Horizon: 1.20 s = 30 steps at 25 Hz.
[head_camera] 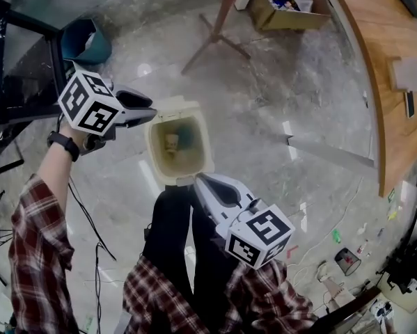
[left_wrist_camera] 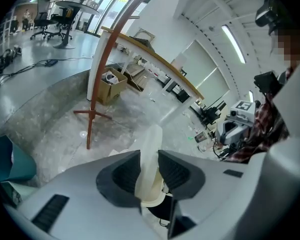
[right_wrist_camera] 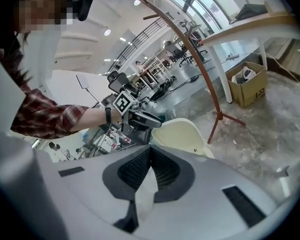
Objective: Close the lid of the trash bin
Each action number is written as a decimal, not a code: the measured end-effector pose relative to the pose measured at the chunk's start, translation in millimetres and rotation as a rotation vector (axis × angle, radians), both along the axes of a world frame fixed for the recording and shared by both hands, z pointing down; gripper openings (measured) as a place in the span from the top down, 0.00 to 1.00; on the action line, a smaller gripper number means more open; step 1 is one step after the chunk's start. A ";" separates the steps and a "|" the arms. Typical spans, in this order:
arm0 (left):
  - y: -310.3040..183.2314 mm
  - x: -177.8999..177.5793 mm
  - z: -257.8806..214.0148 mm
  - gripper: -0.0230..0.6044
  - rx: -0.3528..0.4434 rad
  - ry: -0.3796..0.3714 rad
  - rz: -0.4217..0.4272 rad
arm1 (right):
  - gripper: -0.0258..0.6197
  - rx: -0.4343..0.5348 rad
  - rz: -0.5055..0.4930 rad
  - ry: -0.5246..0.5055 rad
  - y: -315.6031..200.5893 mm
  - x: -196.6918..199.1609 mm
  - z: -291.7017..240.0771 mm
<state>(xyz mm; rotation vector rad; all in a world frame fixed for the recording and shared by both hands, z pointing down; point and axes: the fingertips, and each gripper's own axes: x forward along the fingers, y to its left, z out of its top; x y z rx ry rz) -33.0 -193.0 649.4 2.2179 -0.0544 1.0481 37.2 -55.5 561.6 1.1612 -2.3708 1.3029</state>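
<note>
The cream trash bin [head_camera: 158,160] stands open on the floor just ahead of my legs, with some rubbish at its bottom. Its lid [right_wrist_camera: 182,134] is raised upright at the far side. In the left gripper view the lid's thin edge [left_wrist_camera: 151,149] runs between the jaws, and my left gripper [left_wrist_camera: 150,171] is shut on it. From above, my left gripper [head_camera: 151,113] sits at the bin's far left corner. My right gripper [head_camera: 198,179] is at the bin's near rim. In its own view my right gripper [right_wrist_camera: 150,154] has its tips together over a pale strip of that rim.
A teal bin [head_camera: 86,40] stands at the far left beside a black table [head_camera: 20,68]. A wooden stand [head_camera: 215,33] and a cardboard box [head_camera: 288,5] are beyond the bin. A long wooden desk [head_camera: 396,82] curves along the right. Cables lie on the floor.
</note>
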 end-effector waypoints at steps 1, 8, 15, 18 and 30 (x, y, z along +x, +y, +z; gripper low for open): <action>1.4 0.8 0.2 0.78 -0.016 0.015 -0.006 | 0.94 0.000 0.002 -0.002 -0.9 -0.4 0.4; 51.8 6.8 7.7 0.78 -0.198 0.059 0.083 | 0.94 0.019 0.005 0.010 -5.4 4.9 -10.3; 127.8 13.4 35.7 0.80 -0.219 0.033 0.233 | 0.94 0.026 0.025 0.035 -14.4 14.0 -7.0; 154.1 15.0 53.8 0.81 -0.229 0.029 0.225 | 0.94 0.017 0.025 0.037 -14.8 12.2 -1.1; 215.8 29.2 128.4 0.81 -0.225 -0.008 0.136 | 0.94 -0.069 0.001 0.052 -1.0 1.9 47.8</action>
